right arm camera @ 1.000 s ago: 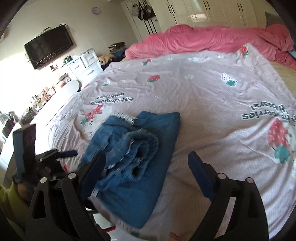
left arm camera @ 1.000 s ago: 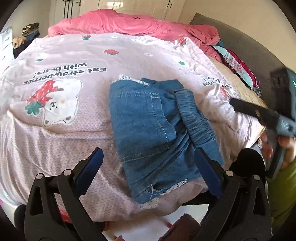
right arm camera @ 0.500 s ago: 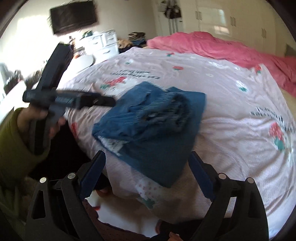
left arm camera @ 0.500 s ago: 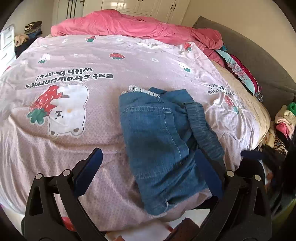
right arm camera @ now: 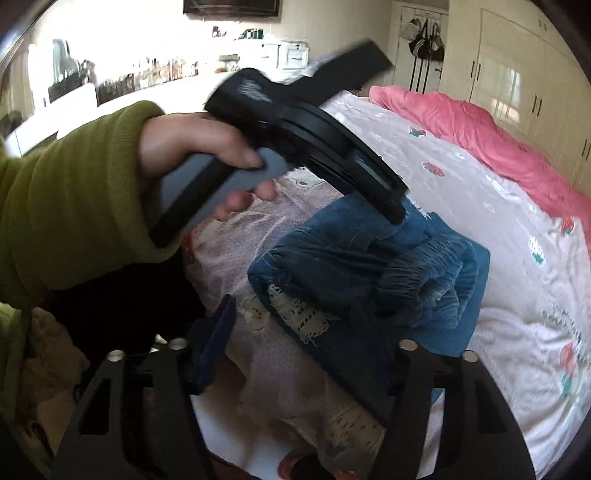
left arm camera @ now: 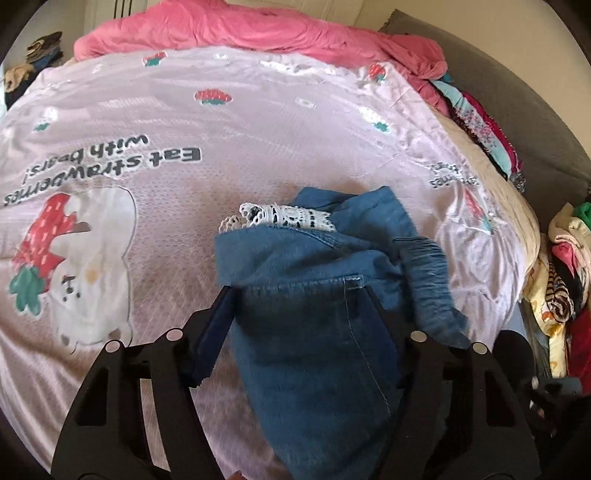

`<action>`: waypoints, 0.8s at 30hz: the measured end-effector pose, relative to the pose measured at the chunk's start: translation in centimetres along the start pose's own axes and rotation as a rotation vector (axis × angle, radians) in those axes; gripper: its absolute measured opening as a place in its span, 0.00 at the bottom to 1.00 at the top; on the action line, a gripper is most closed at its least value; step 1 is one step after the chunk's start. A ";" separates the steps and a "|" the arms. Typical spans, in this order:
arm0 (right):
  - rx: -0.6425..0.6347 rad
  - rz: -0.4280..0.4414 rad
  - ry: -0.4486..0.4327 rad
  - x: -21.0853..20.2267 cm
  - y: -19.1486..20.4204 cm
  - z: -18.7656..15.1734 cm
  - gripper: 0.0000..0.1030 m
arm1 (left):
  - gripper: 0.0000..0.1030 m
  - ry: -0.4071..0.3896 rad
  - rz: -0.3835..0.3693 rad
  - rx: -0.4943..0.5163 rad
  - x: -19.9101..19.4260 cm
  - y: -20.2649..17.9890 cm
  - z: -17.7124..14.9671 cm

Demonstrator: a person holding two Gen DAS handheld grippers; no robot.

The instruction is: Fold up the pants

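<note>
The folded blue denim pants (left arm camera: 314, 332) with white lace trim (left arm camera: 280, 216) lie near the front edge of the pink strawberry bedspread (left arm camera: 221, 122). My left gripper (left arm camera: 297, 291) is low over them with its jaws closing. The denim fills the gap, its left edge against the left pad (left arm camera: 218, 321), and it does not look squeezed. In the right wrist view the pants (right arm camera: 369, 266) are a bunched pile with the left gripper (right arm camera: 397, 210) tipped down onto their far side. My right gripper (right arm camera: 314, 325) is at the near edge, jaws closing. Its right finger (right arm camera: 406, 369) is at the denim's corner, while its left finger (right arm camera: 218, 332) stands apart over the sheet.
A crumpled pink duvet (left arm camera: 258, 33) lies at the back of the bed. Piled clothes (left arm camera: 565, 280) stand off the right side by a grey headboard (left arm camera: 517, 103). A hand in a green sleeve (right arm camera: 74, 206) holds the left gripper. Wardrobes (right arm camera: 517, 74) and a cluttered counter (right arm camera: 129, 81) line the walls.
The left gripper has moved in over the pants and narrowed its jaws around them. The right gripper has rolled and swung to the near edge, jaws narrower; the left hand now fills its view.
</note>
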State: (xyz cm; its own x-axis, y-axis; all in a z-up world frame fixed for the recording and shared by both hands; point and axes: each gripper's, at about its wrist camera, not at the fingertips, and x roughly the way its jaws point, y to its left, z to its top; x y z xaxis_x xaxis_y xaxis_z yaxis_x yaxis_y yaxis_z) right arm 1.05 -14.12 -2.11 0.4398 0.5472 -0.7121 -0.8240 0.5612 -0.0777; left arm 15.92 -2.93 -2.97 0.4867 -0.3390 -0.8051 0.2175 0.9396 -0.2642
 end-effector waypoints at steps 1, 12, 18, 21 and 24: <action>-0.011 -0.011 0.009 0.2 0.1 0.1 0.45 | 0.59 0.004 -0.006 -0.007 0.4 0.2 0.1; -0.157 0.002 -0.052 1.0 1.1 2.6 0.38 | 0.63 0.009 -0.040 -0.045 0.8 1.1 0.2; -0.153 0.015 0.023 4.6 -0.1 2.1 0.36 | 0.65 0.017 -0.040 -0.050 1.1 1.3 0.1; -0.143 0.102 0.035 4.3 -0.1 1.9 0.12 | 0.68 0.025 -0.045 -0.050 1.4 1.4 0.1; -0.204 0.120 0.043 2.5 1.0 1.3 0.07 | 0.70 0.027 -0.047 -0.048 1.5 1.3 0.1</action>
State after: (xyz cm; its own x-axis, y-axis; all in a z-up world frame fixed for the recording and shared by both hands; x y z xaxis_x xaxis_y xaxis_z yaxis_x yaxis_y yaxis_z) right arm 1.76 -11.38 -3.10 0.3222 0.5732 -0.7535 -0.9265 0.3544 -0.1265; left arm 17.05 -2.19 -4.50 0.4538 -0.3823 -0.8049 0.1989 0.9239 -0.3267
